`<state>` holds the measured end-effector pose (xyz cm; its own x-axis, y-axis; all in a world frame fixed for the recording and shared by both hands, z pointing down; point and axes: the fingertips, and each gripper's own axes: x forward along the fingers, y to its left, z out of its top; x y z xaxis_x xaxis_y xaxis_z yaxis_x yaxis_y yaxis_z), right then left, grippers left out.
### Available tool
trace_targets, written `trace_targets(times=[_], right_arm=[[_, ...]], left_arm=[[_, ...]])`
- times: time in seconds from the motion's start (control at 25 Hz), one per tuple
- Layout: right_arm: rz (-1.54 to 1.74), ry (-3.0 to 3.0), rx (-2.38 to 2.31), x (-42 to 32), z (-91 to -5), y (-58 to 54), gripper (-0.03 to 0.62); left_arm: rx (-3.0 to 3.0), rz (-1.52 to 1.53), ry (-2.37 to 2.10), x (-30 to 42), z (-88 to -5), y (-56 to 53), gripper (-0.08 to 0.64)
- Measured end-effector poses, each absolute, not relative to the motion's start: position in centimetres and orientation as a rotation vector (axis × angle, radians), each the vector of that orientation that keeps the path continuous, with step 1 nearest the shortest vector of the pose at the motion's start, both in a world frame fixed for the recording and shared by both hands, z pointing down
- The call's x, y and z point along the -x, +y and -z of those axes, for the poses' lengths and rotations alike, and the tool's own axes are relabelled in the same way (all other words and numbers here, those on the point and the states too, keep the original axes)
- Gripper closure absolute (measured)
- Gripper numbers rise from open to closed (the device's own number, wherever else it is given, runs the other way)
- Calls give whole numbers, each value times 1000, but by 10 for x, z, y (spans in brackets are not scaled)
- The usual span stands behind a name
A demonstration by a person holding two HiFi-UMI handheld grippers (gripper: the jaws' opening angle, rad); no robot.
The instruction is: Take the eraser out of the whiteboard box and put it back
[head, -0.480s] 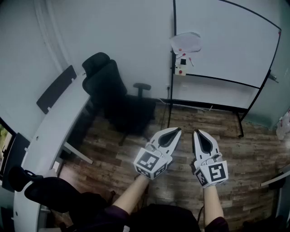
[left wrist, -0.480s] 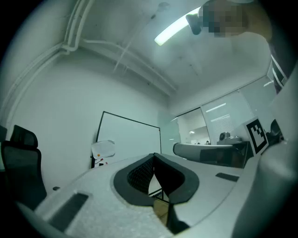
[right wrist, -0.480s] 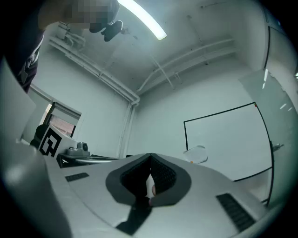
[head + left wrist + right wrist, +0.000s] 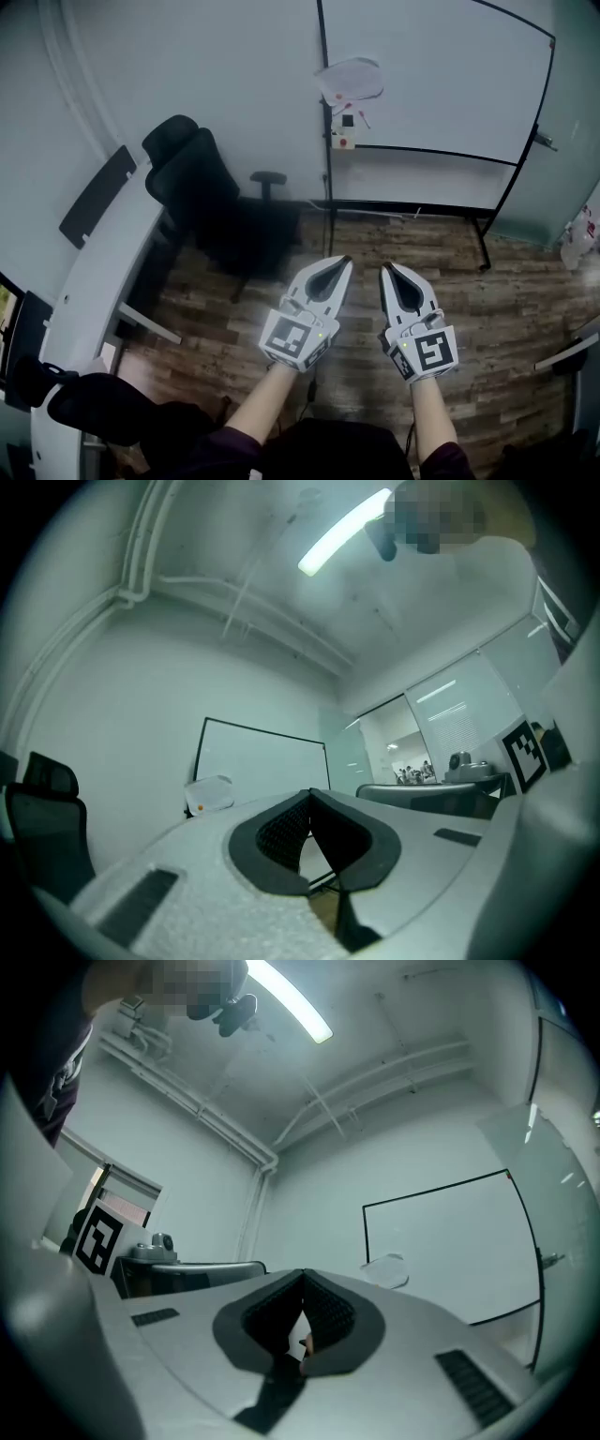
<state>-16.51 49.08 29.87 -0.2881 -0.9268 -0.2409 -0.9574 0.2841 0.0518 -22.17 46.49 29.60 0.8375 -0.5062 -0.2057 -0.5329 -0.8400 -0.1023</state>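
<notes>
1. Left gripper (image 4: 341,261) and right gripper (image 4: 387,267) are held side by side at mid-frame, each with its jaws pressed together on nothing. In the gripper views the ribbed black pads (image 4: 281,829) meet at their tips.
2. Against the frame half a second earlier, the head view's whole scene has slid toward 9 o'clock. The whiteboard, the chair and both grippers sit further left, and more of the room's right side shows. The grippers keep their spacing and their jaws stay together.
3. The whiteboard box (image 4: 349,80), pale, rounded and translucent, hangs at 12 o'clock from the grippers. It is on the left post of the whiteboard (image 4: 441,84), near the top corner and well apart from both tools. The eraser cannot be picked out at this range.
4. The floor (image 4: 497,281) is mottled brown wood plank, under a plain grey-white wall (image 4: 206,56). A long, curved white desk (image 4: 98,281) runs along 9 o'clock. A black, high-backed padded office chair (image 4: 211,202) stands at 10 o'clock beside it.
5. Each gripper is a white moulded shell tapering to a point, lined in black, with a cube of black-and-white square markers at its base. The whiteboard is glossy white in a thin black frame on a black stand. A strip light (image 4: 342,532) glows on the ceiling in the left gripper view.
</notes>
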Motion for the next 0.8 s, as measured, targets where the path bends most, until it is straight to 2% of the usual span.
trace_targets(times=[0.36, 0.8], right_arm=[[-297, 2401, 1707, 138, -298, 494, 588], [-222, 2397, 1742, 118, -321, 411, 589]], left_arm=[[2815, -206, 857, 186, -295, 469, 555], [2835, -171, 802, 163, -318, 384, 555]])
